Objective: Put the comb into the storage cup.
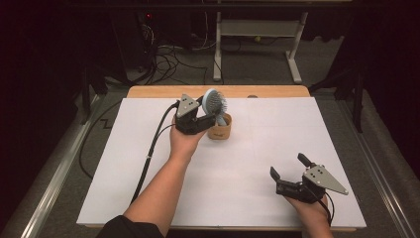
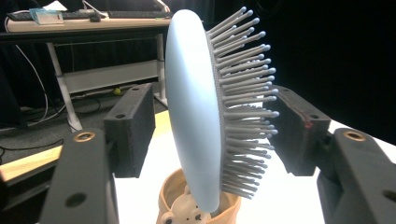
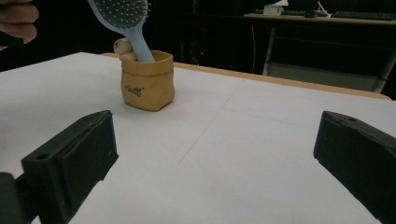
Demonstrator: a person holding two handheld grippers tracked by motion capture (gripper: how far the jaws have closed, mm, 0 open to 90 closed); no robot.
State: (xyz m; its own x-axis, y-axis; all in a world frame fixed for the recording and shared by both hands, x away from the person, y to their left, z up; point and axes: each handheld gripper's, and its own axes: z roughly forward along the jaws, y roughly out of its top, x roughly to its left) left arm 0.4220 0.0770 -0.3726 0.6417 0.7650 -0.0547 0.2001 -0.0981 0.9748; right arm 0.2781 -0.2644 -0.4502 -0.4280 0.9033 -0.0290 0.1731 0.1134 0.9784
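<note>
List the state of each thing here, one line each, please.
Brush: stands handle-down in the pot, head up, leaning.
Pot: upright on the table, brush inside.
Left gripper: jaws open around the brush head, pads clear of it.
Right gripper: open, empty.

The high view looks forward and down over the white table (image 1: 247,163). The left gripper view sits close against the pale-blue bristled hairbrush (image 2: 191,112); the right gripper view, low and farther off, shares it at eleven o'clock (image 3: 122,11).
</note>
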